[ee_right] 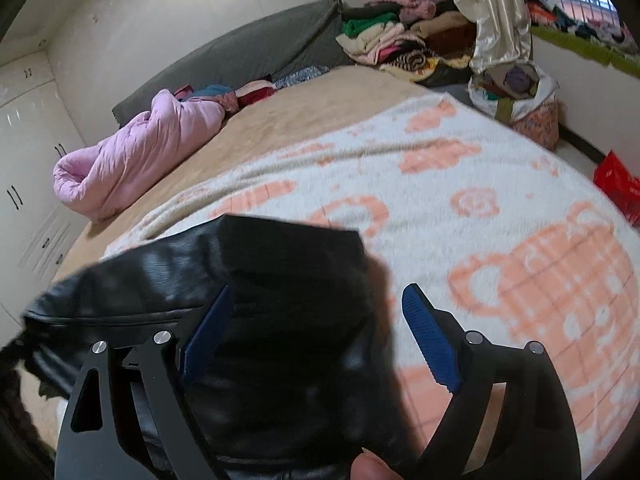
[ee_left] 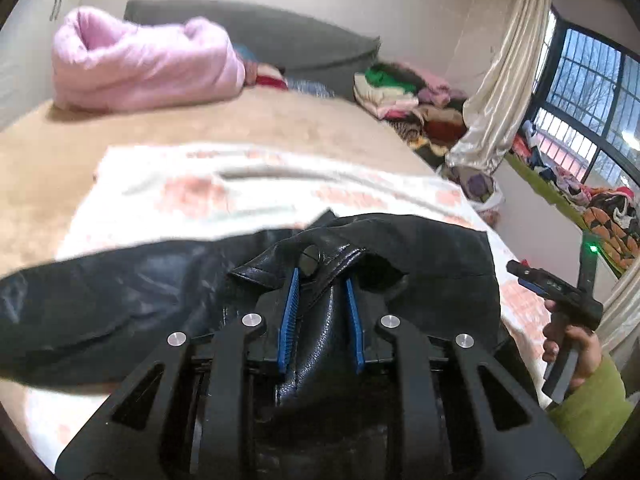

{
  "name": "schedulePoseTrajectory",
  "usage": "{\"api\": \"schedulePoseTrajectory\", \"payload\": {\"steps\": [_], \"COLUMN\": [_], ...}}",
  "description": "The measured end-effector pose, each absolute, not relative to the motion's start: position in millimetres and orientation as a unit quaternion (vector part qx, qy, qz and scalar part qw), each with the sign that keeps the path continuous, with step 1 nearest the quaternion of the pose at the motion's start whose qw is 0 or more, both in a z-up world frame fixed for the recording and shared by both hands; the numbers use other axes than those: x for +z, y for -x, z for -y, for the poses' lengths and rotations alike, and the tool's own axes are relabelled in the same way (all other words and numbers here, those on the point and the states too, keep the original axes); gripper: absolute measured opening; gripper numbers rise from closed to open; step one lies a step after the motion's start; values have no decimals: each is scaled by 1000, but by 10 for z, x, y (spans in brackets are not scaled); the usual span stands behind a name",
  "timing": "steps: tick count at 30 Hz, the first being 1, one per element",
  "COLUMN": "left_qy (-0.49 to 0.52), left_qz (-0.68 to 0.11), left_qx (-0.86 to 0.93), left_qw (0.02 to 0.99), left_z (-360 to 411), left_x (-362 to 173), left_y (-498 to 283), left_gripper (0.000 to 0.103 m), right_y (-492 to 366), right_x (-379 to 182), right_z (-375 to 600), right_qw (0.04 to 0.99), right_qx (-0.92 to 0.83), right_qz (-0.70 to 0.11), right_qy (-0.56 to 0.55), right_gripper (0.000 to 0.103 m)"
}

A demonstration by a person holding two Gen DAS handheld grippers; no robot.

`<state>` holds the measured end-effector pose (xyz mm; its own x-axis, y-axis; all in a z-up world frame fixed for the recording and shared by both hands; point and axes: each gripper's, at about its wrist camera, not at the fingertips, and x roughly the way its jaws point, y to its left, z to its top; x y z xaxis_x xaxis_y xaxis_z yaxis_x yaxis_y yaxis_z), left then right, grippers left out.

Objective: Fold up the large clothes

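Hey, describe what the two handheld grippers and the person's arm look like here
Both the left gripper and right gripper are matte black linkage frames with silver round pins and ribbed blue finger pads. A green light glows on the right gripper's body. The person's right hand shows a lime-green sleeve.

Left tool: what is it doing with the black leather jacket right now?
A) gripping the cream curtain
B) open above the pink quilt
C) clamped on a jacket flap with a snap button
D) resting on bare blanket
C: in the left wrist view the left tool has its blue pads closed on the black leather jacket flap beside the snap button.
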<state>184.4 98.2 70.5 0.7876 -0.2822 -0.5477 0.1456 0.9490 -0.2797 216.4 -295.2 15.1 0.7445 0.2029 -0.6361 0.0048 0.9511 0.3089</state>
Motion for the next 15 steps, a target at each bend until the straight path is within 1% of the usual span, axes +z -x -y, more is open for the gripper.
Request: {"api": "schedulePoseTrajectory", "payload": {"steps": [2, 6, 8, 10, 13, 15], "left_qy": [99, 116, 125, 125, 117, 117], "left_qz": [-315, -392, -429, -445, -449, -456], "left_qx": [-96, -58, -47, -37, -37, -39], "left_qw": [939, 911, 893, 886, 885, 882], "left_z": [-1004, -1163, -1230, -1241, -1210, -1185], "left_x": [640, 129, -114, -238, -284, -339], "left_y": [-1857, -2058, -2092, -2078, -2113, -2171], "left_gripper": [15, 15, 15, 15, 16, 17], "right_y": [-2286, -2583, -2799, -2985, -3200, -3264], "right_x": [169, 110, -22, -201, -538, -710], "right_z": [2912, 2804, 2711, 2633, 2521, 2497], "right_qw": [922, 914, 907, 898, 887, 880], "right_qx": [48, 66, 65, 49, 12, 6], "right_qz": [-360, -374, -396, -426, -460, -475], "right_qy": [-136, -143, -126, -95, -15, 6], "right_gripper": [54, 51, 51, 50, 49, 49]}}
